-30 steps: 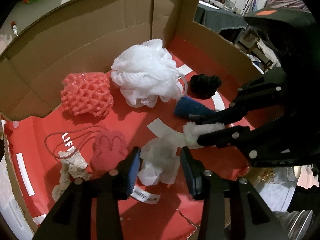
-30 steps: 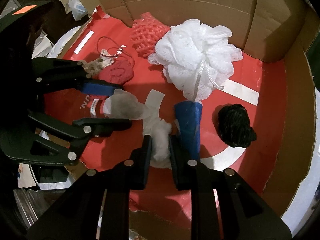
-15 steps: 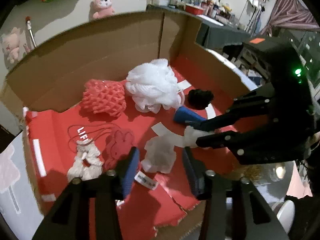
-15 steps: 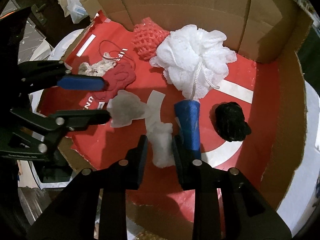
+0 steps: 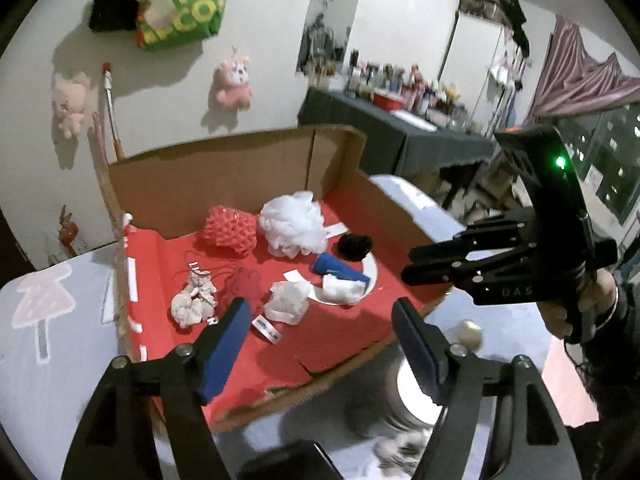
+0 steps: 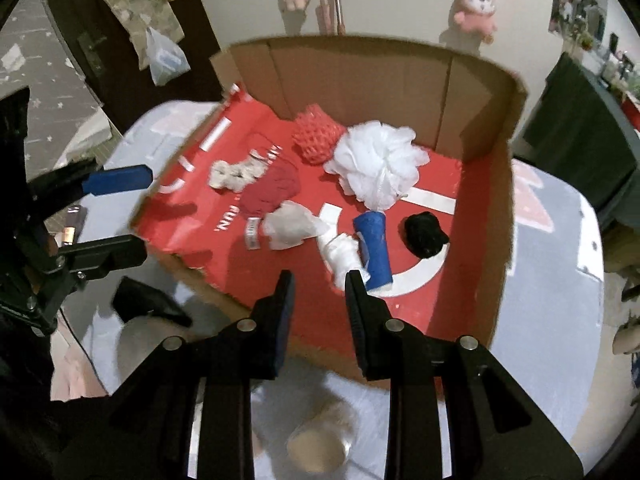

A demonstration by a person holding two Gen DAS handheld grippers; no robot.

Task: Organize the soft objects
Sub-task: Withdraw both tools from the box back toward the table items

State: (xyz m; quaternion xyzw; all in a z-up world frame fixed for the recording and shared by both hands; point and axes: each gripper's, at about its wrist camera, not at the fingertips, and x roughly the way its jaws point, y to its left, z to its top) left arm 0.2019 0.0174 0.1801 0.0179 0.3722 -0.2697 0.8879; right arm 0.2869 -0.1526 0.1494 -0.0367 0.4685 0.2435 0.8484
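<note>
We hold the left gripper [image 5: 320, 328] wide open and empty, the right gripper [image 6: 318, 286] parted and empty, both above the cardboard box's [image 6: 496, 200] near edge. Just ahead of the right gripper lie the white cloth wad [image 6: 340, 252] and blue roll [image 6: 374, 246]; farther, the white mesh pouf [image 6: 376, 164] and red mesh sponge [image 6: 316, 140].

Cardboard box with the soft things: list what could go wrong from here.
1. The cardboard box has a torn, sagging front edge; items near it, such as the white cloth beside the blue roll, could slide out.
2. Both the left gripper and the right gripper are open and empty above the box front; a blind descent might snag that edge.
</note>
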